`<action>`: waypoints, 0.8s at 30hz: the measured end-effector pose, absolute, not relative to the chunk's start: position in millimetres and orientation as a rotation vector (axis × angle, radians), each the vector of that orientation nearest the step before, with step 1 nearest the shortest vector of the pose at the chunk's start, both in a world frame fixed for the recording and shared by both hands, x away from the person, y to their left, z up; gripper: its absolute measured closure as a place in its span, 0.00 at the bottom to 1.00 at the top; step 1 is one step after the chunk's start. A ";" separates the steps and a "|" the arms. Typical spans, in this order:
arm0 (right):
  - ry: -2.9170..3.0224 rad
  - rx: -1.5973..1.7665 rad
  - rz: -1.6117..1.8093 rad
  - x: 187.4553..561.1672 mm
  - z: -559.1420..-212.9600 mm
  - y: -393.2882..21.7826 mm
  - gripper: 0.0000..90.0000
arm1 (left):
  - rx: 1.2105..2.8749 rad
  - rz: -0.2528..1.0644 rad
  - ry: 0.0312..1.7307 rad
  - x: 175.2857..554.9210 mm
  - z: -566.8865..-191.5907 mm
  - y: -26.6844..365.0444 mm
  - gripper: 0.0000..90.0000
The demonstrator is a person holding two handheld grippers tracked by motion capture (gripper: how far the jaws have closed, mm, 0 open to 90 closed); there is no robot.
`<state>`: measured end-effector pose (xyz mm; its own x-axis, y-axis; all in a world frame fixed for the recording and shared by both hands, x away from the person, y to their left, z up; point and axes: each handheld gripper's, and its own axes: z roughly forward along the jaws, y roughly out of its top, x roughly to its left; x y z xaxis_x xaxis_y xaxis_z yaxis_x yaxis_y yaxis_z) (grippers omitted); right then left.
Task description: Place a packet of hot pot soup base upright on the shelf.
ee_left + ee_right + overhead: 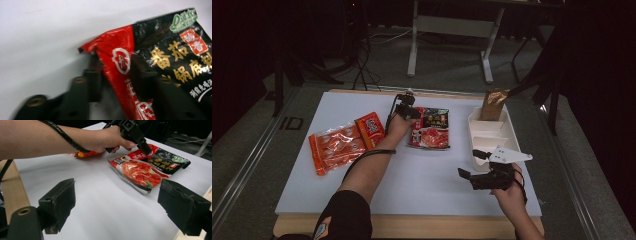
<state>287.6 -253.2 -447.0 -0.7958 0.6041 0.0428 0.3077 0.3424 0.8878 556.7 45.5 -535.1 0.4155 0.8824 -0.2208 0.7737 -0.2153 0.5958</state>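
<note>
The left gripper (411,113) is pinching the top corner of the red-black pouch (430,128) lying mid-table, at nine o'clock from the tray (506,127), so the lift and any placing remain, while the right gripper (471,175) waits spread and empty.

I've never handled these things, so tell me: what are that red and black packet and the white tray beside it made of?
The red and black packet looks like thin glossy plastic film: it crinkles, its corner bends and light glints off it. The white tray looks like moulded plastic, smooth and matt, with stiff dividing walls, though from here I can't rule out coated card.
</note>
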 end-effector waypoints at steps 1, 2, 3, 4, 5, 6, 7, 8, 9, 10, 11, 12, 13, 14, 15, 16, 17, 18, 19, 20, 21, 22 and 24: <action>2.318 0.813 1.434 287.8 -447.0 -253.1 0.16 | 2.030 0.208 1.399 557.4 -534.8 46.4 0.81; 2.317 0.813 1.433 287.8 -447.0 -252.8 0.16 | 2.022 0.196 1.398 557.7 -534.3 47.0 0.86; 2.317 0.811 1.431 287.7 -446.8 -252.7 0.16 | 2.031 0.202 1.391 557.3 -533.1 45.4 0.90; 2.319 0.811 1.432 287.5 -446.7 -252.5 0.16 | 2.051 0.227 1.379 556.2 -531.4 41.7 0.92; 2.320 0.810 1.431 287.7 -446.9 -252.5 0.16 | 2.066 0.244 1.374 555.5 -530.3 39.4 0.95; 2.319 0.810 1.432 287.9 -447.0 -252.6 0.16 | 2.074 0.260 1.371 554.6 -529.0 37.5 0.96; 2.319 0.811 1.434 288.3 -447.2 -252.7 0.16 | 2.073 0.273 1.369 553.1 -527.6 35.9 0.97; 2.319 0.815 1.433 288.6 -447.4 -252.8 0.16 | 2.077 0.289 1.358 551.9 -526.4 35.0 0.97; 2.319 0.816 1.432 288.7 -447.4 -252.9 0.16 | 2.072 0.298 1.348 549.9 -523.1 35.2 0.97; 2.319 0.816 1.433 288.8 -447.4 -252.9 0.16 | 2.069 0.303 1.342 548.8 -521.1 35.6 0.98; 2.318 0.816 1.432 288.9 -447.4 -252.9 0.16 | 2.059 0.308 1.329 546.8 -517.6 35.8 0.98; 2.317 0.815 1.431 288.9 -447.3 -252.8 0.16 | 2.048 0.305 1.324 545.3 -514.3 37.0 0.98; 2.317 0.815 1.432 289.0 -447.3 -252.7 0.16 | 2.039 0.302 1.324 544.2 -512.2 37.6 0.98; 2.316 0.816 1.431 289.0 -447.2 -252.6 0.16 | 2.040 0.309 1.315 542.6 -509.5 37.7 0.98; 2.315 0.816 1.430 289.2 -447.2 -252.4 0.16 | 2.036 0.317 1.304 540.7 -506.9 37.7 0.98; 2.314 0.817 1.429 289.2 -447.0 -252.3 0.16 | 2.023 0.319 1.296 539.0 -504.3 38.3 0.98; 2.311 0.820 1.430 289.0 -446.6 -252.2 0.16 | 2.008 0.319 1.293 537.2 -502.1 38.3 0.98; 2.308 0.821 1.429 288.8 -446.1 -252.1 0.16 | 2.004 0.326 1.284 535.1 -499.6 38.5 0.98; 2.303 0.820 1.428 288.6 -445.6 -252.1 0.16 | 1.996 0.327 1.276 533.1 -497.0 38.9 0.98; 2.300 0.819 1.429 288.5 -445.0 -252.4 0.16 | 1.986 0.324 1.270 531.4 -494.2 39.0 0.98; 2.297 0.823 1.432 288.5 -444.6 -252.6 0.16 | 1.986 0.332 1.257 529.3 -491.1 39.1 0.98; 2.293 0.825 1.431 288.6 -444.1 -252.9 0.16 | 1.980 0.334 1.247 526.9 -487.7 39.3 0.98; 2.286 0.829 1.431 288.8 -443.0 -253.7 0.16 | 1.959 0.337 1.217 521.2 -480.6 39.5 0.98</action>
